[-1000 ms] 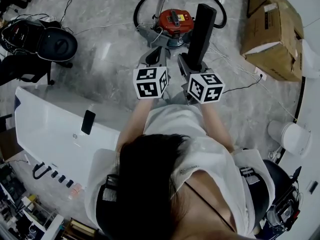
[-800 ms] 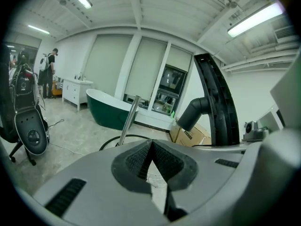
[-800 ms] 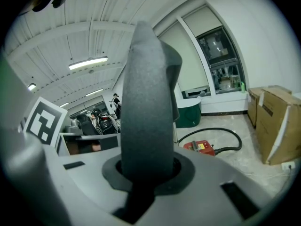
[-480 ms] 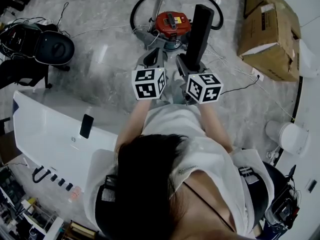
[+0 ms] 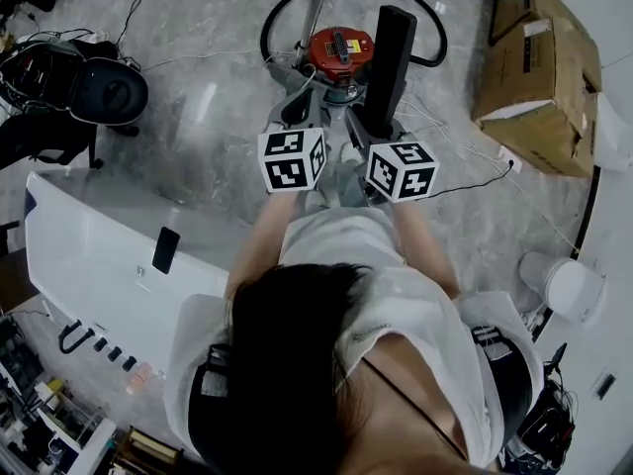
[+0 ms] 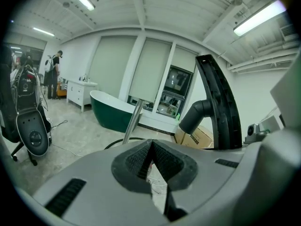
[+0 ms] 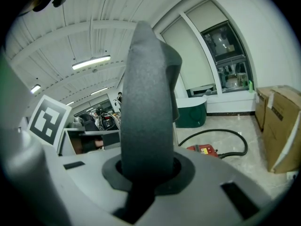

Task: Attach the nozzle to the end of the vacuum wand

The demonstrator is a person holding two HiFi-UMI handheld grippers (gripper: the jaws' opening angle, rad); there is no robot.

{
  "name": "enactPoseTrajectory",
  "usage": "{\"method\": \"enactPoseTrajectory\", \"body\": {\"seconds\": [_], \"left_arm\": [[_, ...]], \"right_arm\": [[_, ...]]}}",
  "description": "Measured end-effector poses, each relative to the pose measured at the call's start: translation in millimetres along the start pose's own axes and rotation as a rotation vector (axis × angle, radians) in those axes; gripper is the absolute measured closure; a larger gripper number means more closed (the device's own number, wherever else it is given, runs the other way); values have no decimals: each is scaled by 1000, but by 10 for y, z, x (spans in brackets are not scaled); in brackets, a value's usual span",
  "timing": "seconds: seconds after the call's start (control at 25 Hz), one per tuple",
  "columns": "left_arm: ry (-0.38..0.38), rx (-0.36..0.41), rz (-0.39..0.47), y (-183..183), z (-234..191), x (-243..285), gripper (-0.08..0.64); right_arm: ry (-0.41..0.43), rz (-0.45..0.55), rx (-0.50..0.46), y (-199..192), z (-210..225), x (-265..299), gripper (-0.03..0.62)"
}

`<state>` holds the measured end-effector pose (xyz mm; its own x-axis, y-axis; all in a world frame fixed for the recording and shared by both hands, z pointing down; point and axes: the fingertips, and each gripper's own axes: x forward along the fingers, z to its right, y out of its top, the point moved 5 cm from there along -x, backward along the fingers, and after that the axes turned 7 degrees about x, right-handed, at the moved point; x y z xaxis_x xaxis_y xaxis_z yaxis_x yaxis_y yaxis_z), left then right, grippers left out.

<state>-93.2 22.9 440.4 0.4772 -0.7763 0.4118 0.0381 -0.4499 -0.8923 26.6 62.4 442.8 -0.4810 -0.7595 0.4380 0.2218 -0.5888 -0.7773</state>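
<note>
the nozzle [image 5: 387, 62] is one long, matte black piece, narrow and slab-sided, with a round neck branching off its side in the left gripper view. it stands upright out of the right gripper [image 5: 372, 127], whose jaws are clamped on its lower end, in the air above the floor and apart from the wand [image 5: 315, 10]. the left gripper [image 5: 301, 107] is pinched closed on nothing. counted: one nozzle, one silver wand, one red vacuum [image 5: 341, 47], one black hose [image 5: 265, 30] looped around it, two grippers.
</note>
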Motion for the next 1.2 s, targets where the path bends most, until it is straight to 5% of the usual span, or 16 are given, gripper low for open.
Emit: {"method": "enactPoseTrajectory", "body": {"seconds": [1.2], "left_arm": [[163, 6, -47, 442, -21, 1214, 557]], "right_arm": [[166, -65, -2, 951, 983, 776, 537]]}}
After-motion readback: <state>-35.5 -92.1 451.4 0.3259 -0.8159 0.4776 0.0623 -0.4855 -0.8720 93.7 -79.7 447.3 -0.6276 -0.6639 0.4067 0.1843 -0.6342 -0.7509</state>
